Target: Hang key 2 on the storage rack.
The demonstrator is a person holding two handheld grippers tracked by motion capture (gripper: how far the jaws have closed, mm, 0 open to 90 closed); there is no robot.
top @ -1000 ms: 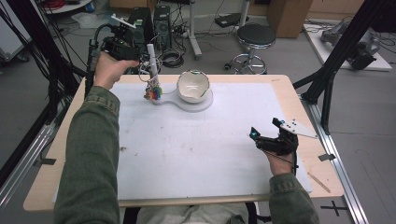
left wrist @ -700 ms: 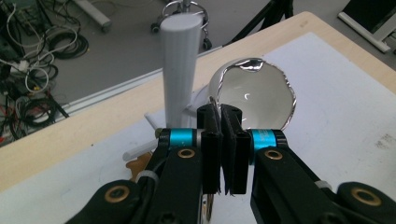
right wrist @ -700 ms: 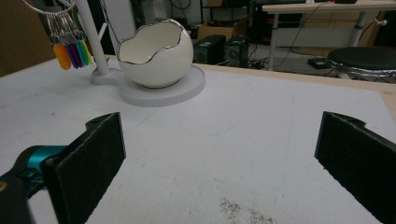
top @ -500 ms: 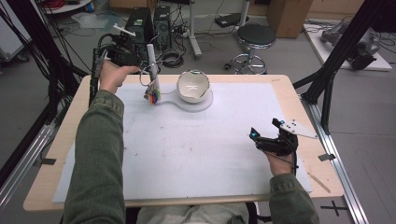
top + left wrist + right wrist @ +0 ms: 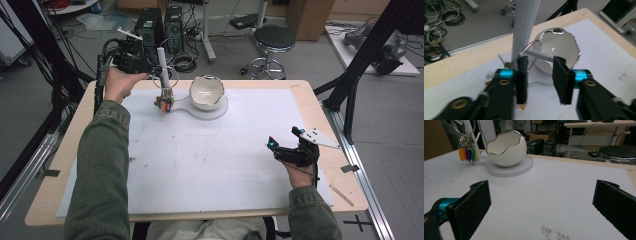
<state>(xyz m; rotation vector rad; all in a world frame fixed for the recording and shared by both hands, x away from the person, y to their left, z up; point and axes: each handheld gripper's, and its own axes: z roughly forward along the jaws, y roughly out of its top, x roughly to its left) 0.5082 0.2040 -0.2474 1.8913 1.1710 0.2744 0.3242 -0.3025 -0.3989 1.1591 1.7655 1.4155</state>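
Note:
A white post (image 5: 162, 65) stands at the table's far left with a side peg (image 5: 540, 55). A metal ring (image 5: 534, 52) hangs on that peg, and coloured key tags (image 5: 165, 102) dangle below it. My left gripper (image 5: 148, 65) sits level beside the post. Its jaws have just been opening and stand partly apart (image 5: 541, 80), pressing on nothing, with the ring just past their tips. To the right of the post, a white egg-shaped bowl (image 5: 206, 92) rests on a round white base (image 5: 220, 111). My right gripper (image 5: 287, 150) rests at the near right, wide open and empty (image 5: 544, 210), facing the bowl (image 5: 506, 148) and tags (image 5: 467, 153).
A white mat (image 5: 210, 165) covers most of the wooden table (image 5: 320, 105). Black frame legs (image 5: 350, 85) stand at the right edge. A stool (image 5: 272, 37), computer cases (image 5: 160, 22) and cables lie on the floor behind.
The left hand has sunk a little and drawn slightly left beside the post, and the key bunch hangs a bit lower. The right hand has kept still.

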